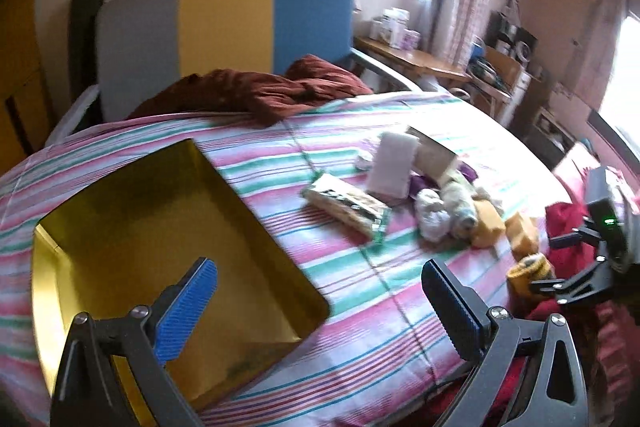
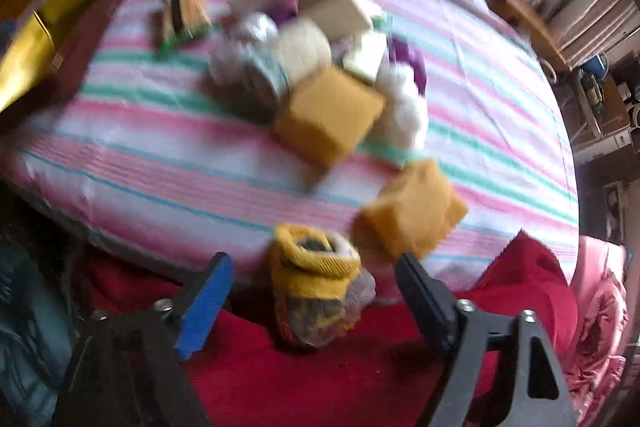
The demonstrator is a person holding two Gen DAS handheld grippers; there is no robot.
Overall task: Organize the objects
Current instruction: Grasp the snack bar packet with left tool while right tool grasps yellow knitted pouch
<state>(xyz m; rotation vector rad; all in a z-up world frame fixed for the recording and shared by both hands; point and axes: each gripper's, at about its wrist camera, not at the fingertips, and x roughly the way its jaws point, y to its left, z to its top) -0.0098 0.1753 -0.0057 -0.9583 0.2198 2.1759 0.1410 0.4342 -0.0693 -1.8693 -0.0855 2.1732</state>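
No brand, label or writing can be read on any item; both views are blurred by motion.

Containers: one yellow tray [image 1: 120,227] lies on the striped bedspread [image 1: 360,307]. The part of its floor that shows holds nothing. It sits well to the left of the heap of objects in the left wrist view.

Landmark: the heap [image 1: 420,187] near the middle of the bedspread. It holds a pale pink box [image 1: 390,167], a cream carton [image 1: 434,153], white and cream rolled cloth items, purple fabric and a yellow sponge block [image 2: 328,119] on its near side. A flat green-edged packet [image 1: 348,205] lies just beside the heap, on the tray's side. A second yellow sponge block [image 2: 412,215] lies near the heap, toward the bed's near edge. A yellow-cuffed rolled sock [image 2: 316,283] lies nearer still, at the bed's edge where the bedspread meets a red cloth [image 2: 320,379].

Left gripper [image 1: 320,299]: fingers wide apart, nothing between them, nothing touched. One blue pad [image 1: 188,311] shows in front of the tray; the other finger is over bare bedspread.

Right gripper [image 2: 312,303]: fingers apart, with the rolled sock between them (the pads stand clear of the sock on both sides, no contact visible). It is also seen from the left wrist view at the right edge [image 1: 568,259], beside the sock.
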